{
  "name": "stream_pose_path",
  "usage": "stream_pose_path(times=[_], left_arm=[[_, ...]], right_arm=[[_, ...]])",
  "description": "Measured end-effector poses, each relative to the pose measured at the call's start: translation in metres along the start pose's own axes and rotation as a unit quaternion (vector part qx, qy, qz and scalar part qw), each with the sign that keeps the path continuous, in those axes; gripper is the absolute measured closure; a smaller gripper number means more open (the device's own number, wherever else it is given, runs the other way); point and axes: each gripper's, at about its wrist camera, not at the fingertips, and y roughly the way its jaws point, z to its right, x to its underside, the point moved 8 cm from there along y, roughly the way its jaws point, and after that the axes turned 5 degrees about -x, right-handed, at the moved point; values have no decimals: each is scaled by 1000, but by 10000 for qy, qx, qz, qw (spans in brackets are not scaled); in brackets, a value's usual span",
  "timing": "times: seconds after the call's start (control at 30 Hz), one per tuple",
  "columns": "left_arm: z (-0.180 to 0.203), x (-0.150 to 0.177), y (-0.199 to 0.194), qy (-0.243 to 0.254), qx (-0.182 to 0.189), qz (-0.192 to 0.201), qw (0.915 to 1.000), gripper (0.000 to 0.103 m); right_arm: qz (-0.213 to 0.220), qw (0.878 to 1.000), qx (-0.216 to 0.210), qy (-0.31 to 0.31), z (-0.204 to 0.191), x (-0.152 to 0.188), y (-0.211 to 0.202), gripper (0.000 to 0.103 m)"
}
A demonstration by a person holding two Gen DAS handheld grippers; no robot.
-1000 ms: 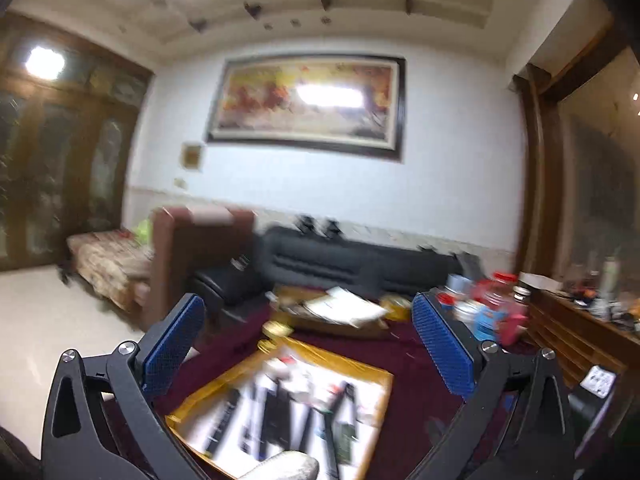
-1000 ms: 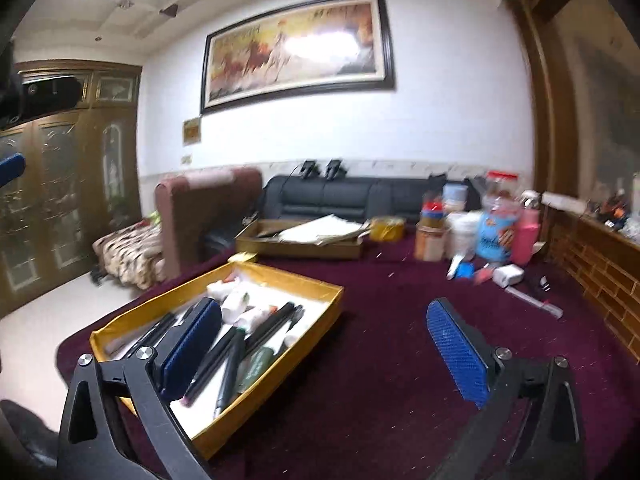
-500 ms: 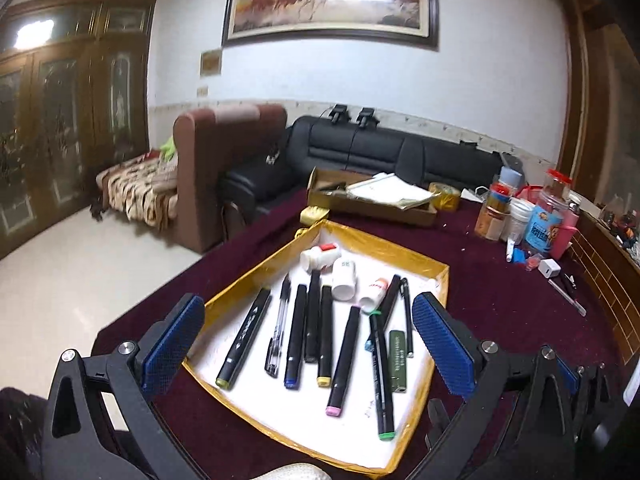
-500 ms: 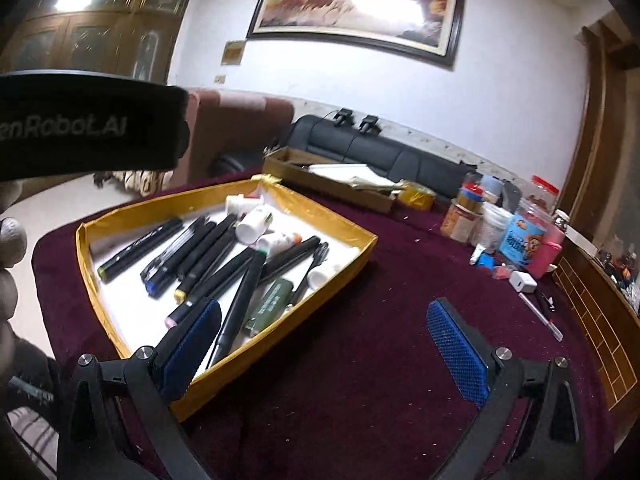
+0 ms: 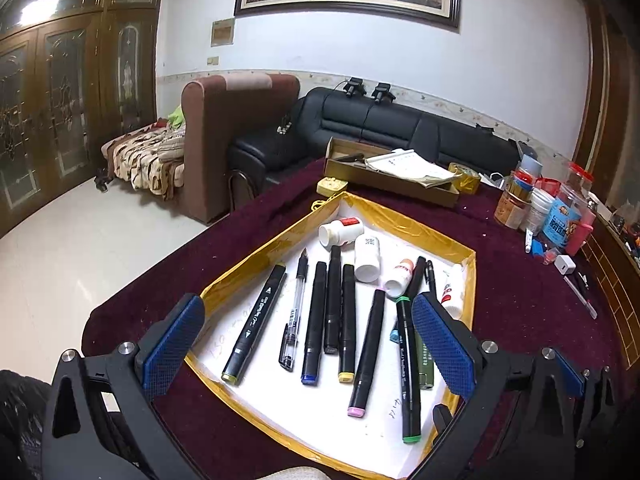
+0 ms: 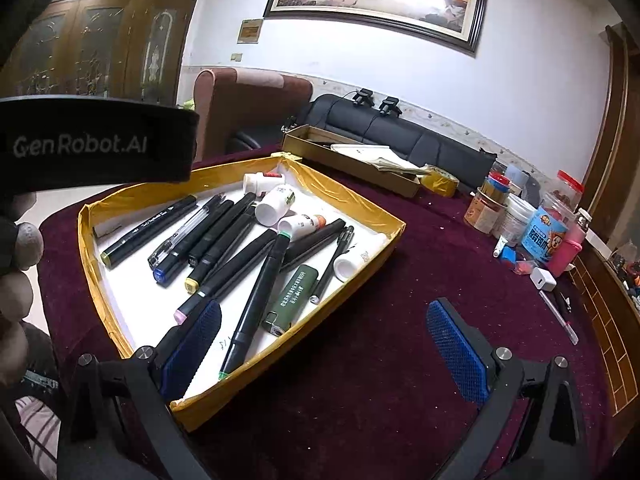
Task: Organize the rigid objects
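A shallow yellow-rimmed tray (image 5: 256,258) (image 6: 90,216) lies on the dark red tablecloth. It holds several black markers (image 5: 254,322) (image 6: 256,292), a clear pen (image 5: 294,312), small white bottles (image 5: 367,258) (image 6: 276,205) and a green lighter (image 6: 294,296) (image 5: 425,362). My left gripper (image 5: 306,342) hovers open over the tray's near end, its blue pads on either side of the markers, holding nothing. My right gripper (image 6: 324,350) is open beside the tray's right rim, above the cloth, with its left pad over the tray's near corner.
A flat cardboard box with papers (image 5: 390,174) (image 6: 352,158) sits behind the tray. Jars and containers (image 5: 560,216) (image 6: 536,224), a white charger (image 6: 543,279) and a pen (image 6: 558,316) crowd the table's right side. Sofas (image 5: 400,132) stand beyond. A gloved hand (image 6: 20,248) shows at left.
Both cameras have tilted down and moved closer to the tray, which now fills more of each view. Both grippers stayed open.
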Motion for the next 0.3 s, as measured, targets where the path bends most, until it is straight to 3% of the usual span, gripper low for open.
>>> stream_pose_path(times=[0.3], left_arm=[[4, 7, 13, 79, -20, -407, 9991, 0]], right_arm=[[-53, 9998, -145, 135, 7, 0, 0, 1]])
